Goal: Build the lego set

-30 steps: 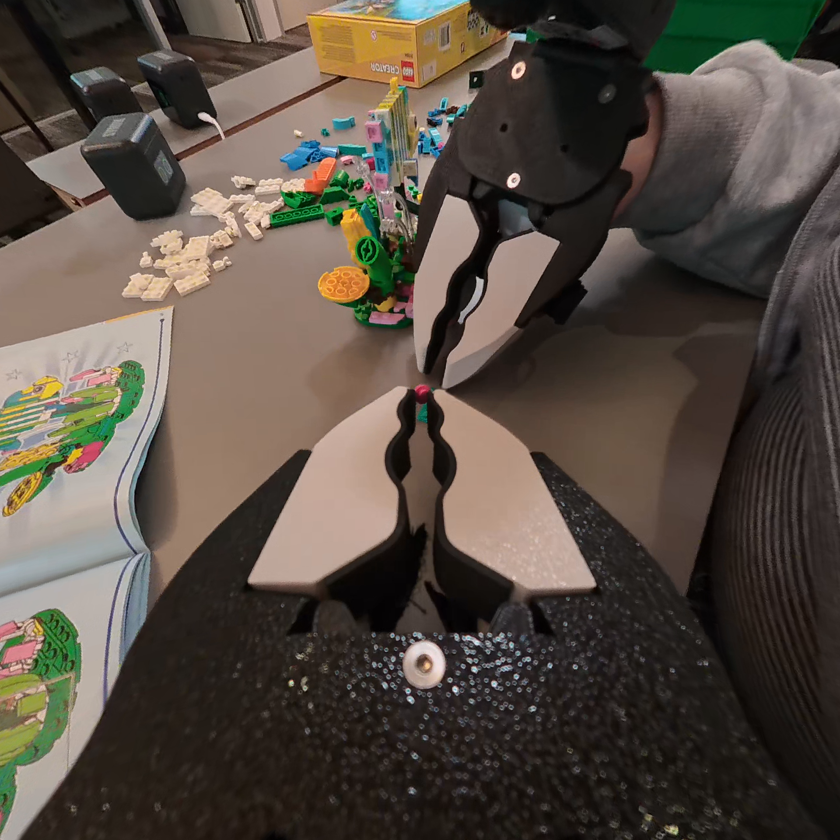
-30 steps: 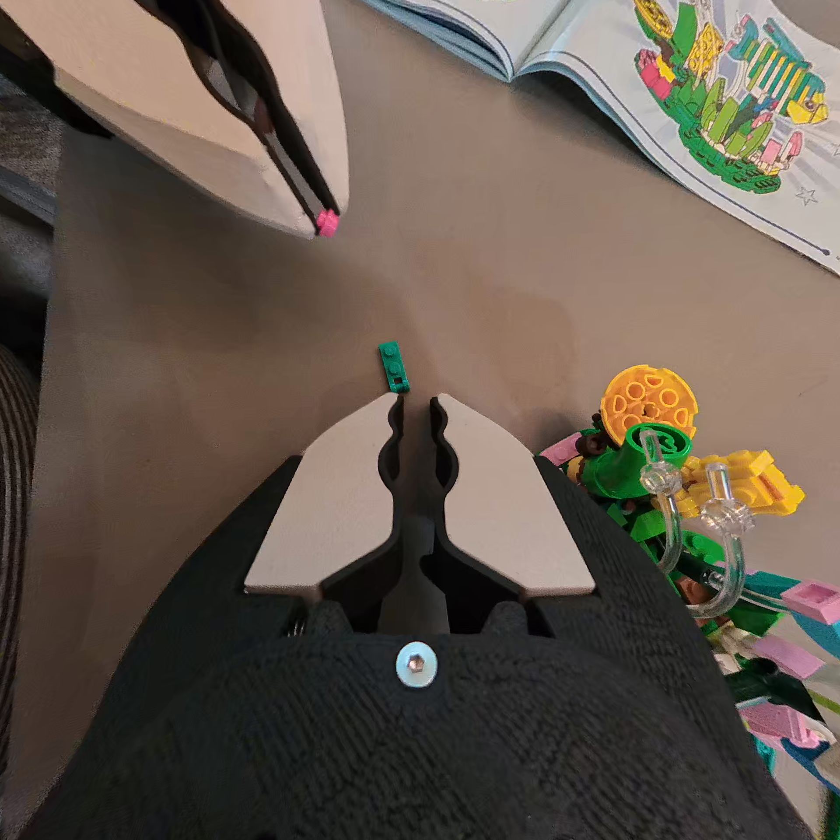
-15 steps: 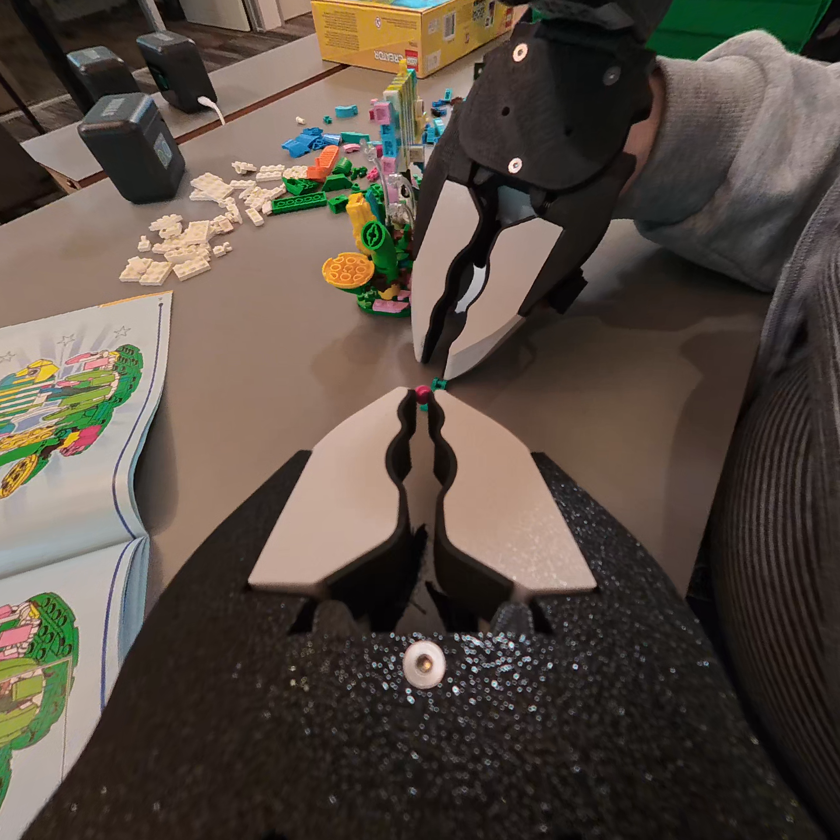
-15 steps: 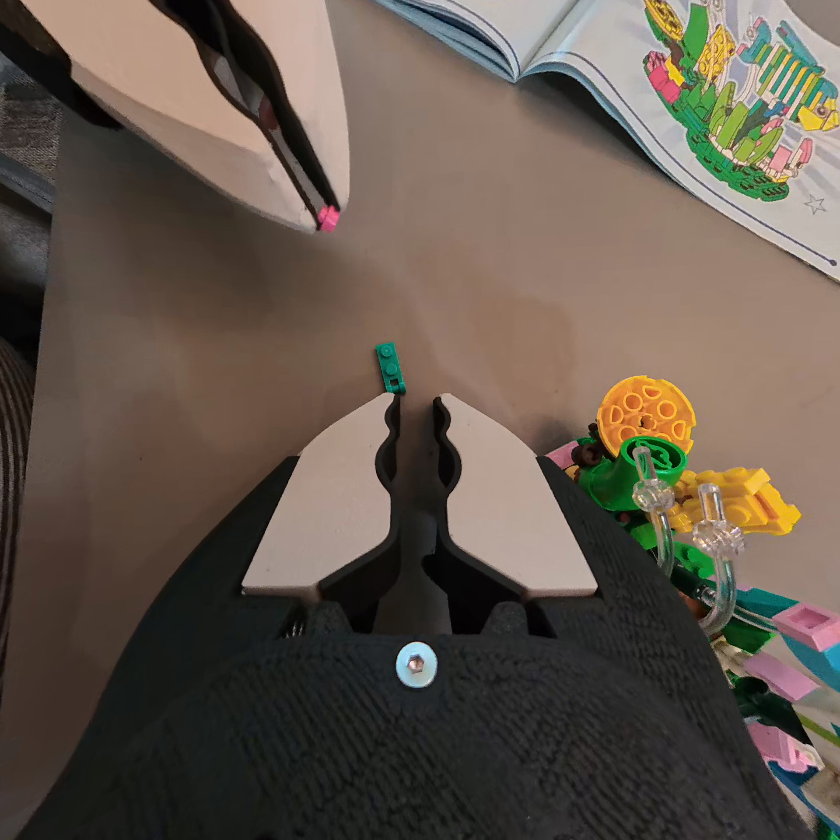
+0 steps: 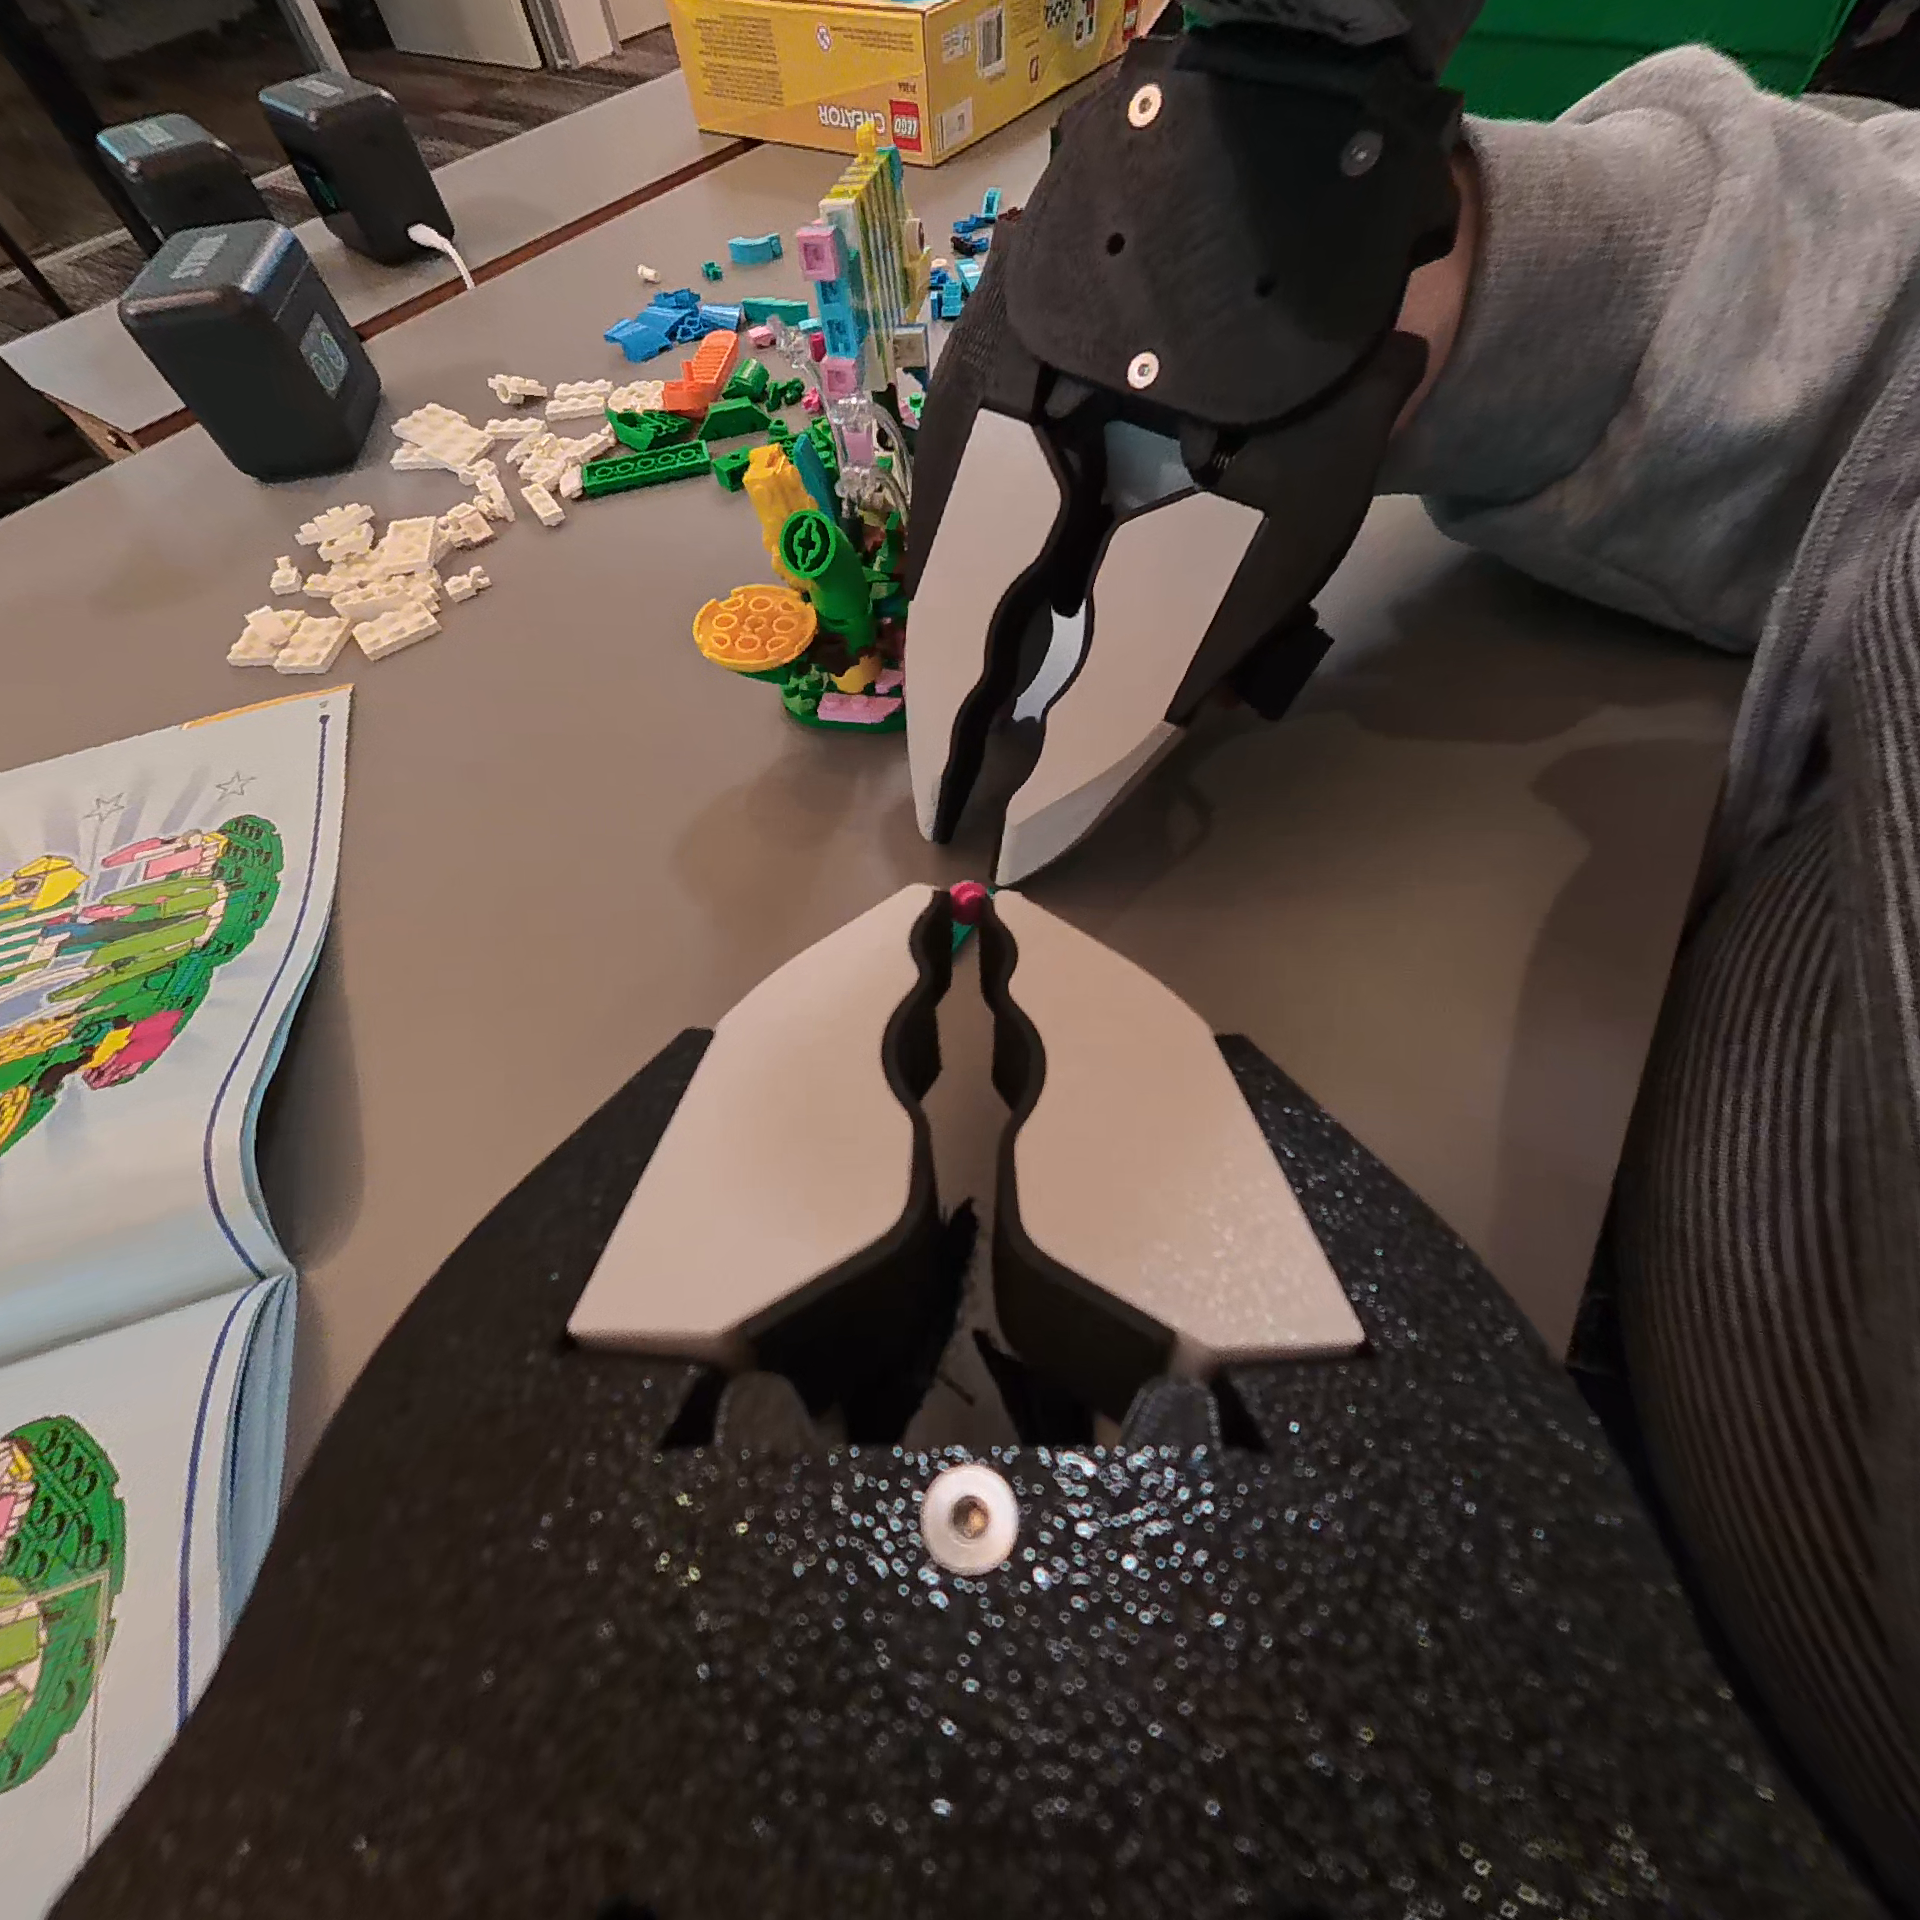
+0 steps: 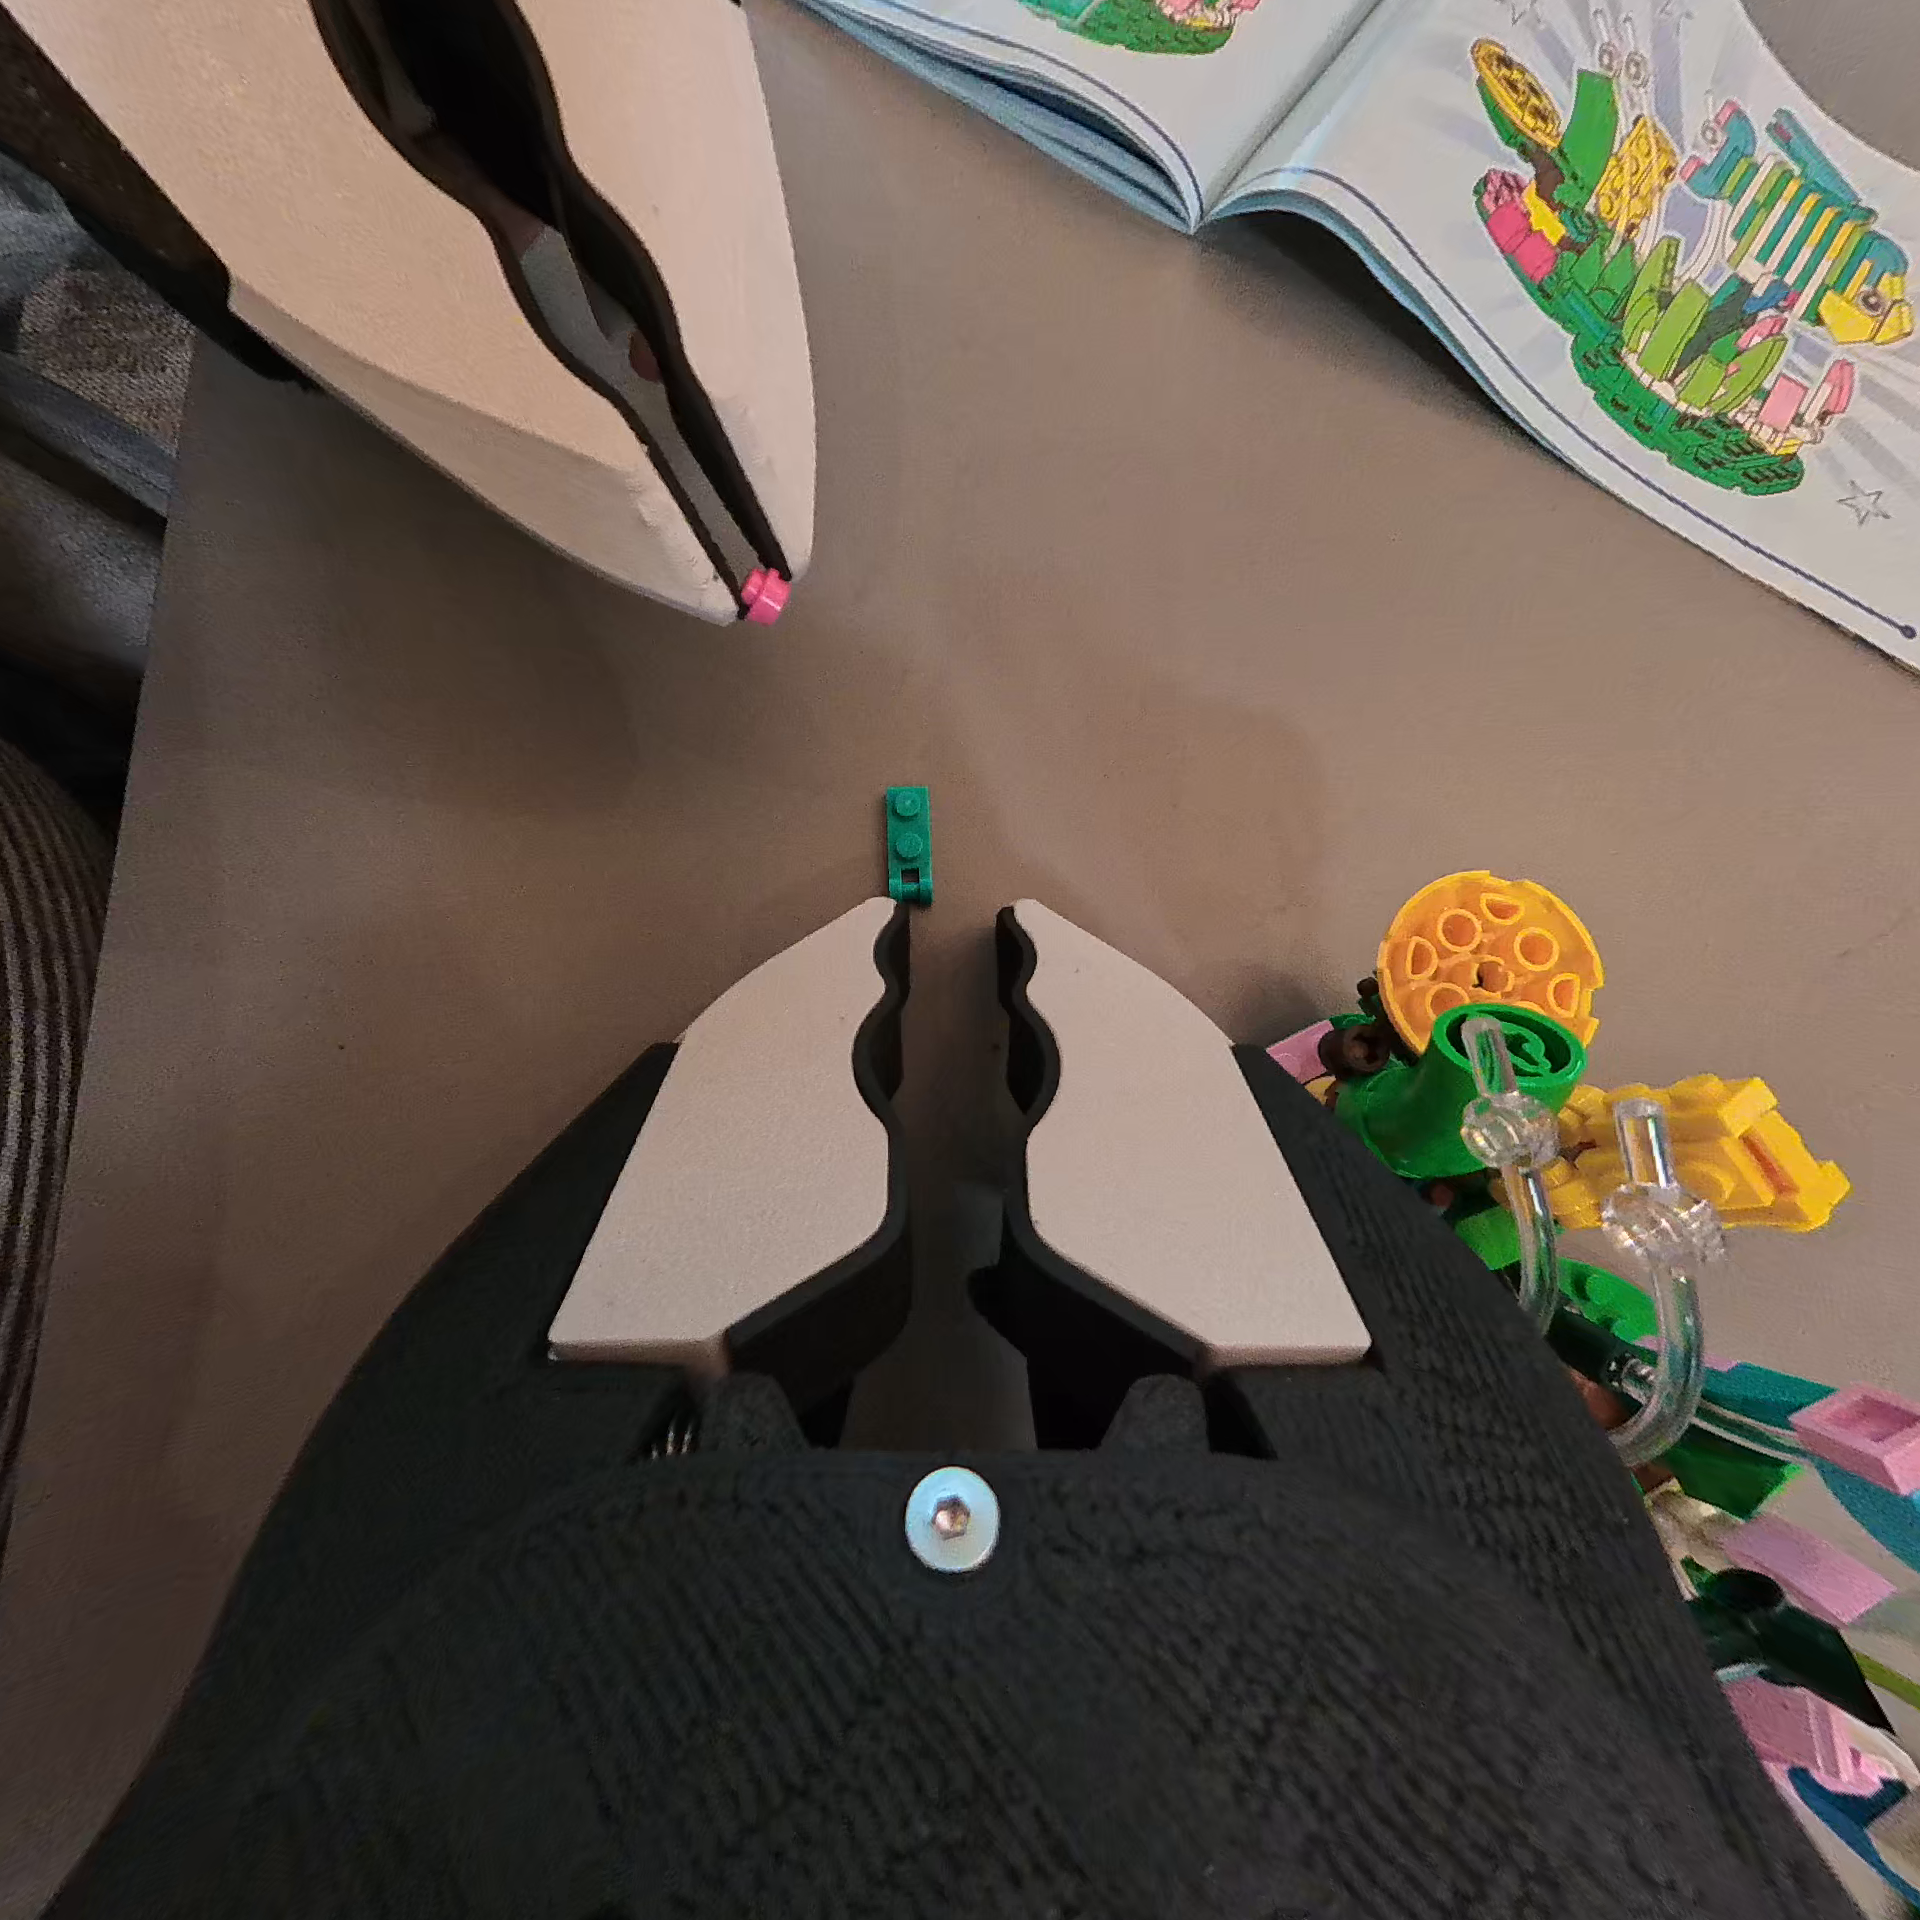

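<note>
My left gripper [image 5: 966,906] is shut on a small pink round stud [image 5: 967,901], held just above the grey table; it also shows in the right wrist view [image 6: 764,594] at upper left. A small dark green plate [image 6: 907,844] lies flat on the table just ahead of my right gripper [image 6: 951,914], which is open a little and empty, its left fingertip beside the plate's near end. In the left wrist view the right gripper [image 5: 977,847] points down right behind the stud. The half-built colourful model [image 5: 821,582] stands beside it.
An open instruction booklet [image 5: 135,935] lies at the left of the left wrist view. Loose white bricks [image 5: 384,582], green and blue bricks [image 5: 675,416], a yellow box [image 5: 894,73] and black power units [image 5: 249,364] stand farther back. A person's grey sleeve [image 5: 1621,343] is at right. About 6 cm separates my left fingertips from my right.
My right gripper has opened a little wider and the green plate now lies straighter in front of its left fingertip. My left gripper still holds the pink stud in about the same place.
</note>
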`<state>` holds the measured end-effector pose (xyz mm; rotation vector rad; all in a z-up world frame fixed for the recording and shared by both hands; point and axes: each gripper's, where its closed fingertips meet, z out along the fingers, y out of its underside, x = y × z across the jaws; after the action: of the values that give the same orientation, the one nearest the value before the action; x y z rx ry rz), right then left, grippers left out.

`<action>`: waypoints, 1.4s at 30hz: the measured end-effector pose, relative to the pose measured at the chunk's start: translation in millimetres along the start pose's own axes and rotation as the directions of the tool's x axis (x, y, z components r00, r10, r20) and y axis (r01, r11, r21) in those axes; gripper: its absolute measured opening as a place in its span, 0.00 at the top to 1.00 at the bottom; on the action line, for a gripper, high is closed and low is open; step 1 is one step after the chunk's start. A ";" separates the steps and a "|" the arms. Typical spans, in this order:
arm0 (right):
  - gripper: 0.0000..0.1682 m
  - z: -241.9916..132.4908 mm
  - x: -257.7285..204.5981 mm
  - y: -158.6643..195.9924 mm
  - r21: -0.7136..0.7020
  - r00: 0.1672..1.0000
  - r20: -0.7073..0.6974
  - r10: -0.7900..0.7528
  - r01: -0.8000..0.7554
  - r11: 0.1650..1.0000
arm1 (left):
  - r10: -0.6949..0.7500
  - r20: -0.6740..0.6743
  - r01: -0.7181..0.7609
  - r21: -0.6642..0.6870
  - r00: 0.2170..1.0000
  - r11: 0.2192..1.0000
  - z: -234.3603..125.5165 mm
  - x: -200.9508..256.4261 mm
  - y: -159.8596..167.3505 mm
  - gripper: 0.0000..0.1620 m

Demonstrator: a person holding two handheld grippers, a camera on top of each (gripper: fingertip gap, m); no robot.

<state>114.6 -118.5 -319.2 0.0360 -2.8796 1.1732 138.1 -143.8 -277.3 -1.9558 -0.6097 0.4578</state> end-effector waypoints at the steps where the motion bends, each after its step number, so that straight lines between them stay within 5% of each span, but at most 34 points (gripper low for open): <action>1: 0.91 0.1 -0.2 -0.3 0.002 1.000 0.001 0.001 -0.001 1.000 | -0.002 -0.001 0.002 0.000 1.000 1.000 -0.3 -0.2 0.1 0.97; 11: 0.88 -3.5 -4.9 -1.0 0.005 0.999 0.024 -0.024 0.023 1.000 | -0.035 0.013 0.035 0.037 0.999 0.999 -2.8 -5.1 -3.2 0.97; 18: 0.85 -40.0 -17.9 6.2 0.062 0.997 0.019 -0.074 0.073 0.995 | -0.032 0.013 0.031 0.040 0.999 0.999 -5.1 -6.5 -2.0 0.97; 28: 0.83 -143.3 8.1 110.1 -0.017 0.953 -0.248 0.173 -0.182 0.983 | -0.028 0.075 0.023 0.060 0.997 0.998 -9.3 -17.5 -9.5 0.97; 36: 0.84 -241.5 45.9 186.2 -0.044 0.763 -0.585 0.276 -0.370 0.928 | -0.087 0.053 0.086 0.031 0.995 0.996 -6.3 -14.3 -6.1 0.97; 42: 0.84 -283.8 54.4 232.0 -0.046 0.638 -0.686 0.350 -0.519 0.854 | -0.089 0.059 0.088 0.025 0.994 0.996 -7.4 -16.0 -5.6 0.97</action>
<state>58.4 245.2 -276.2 -0.9479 -2.3785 0.6406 128.1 -156.5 -268.1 -1.8905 -0.7236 0.4671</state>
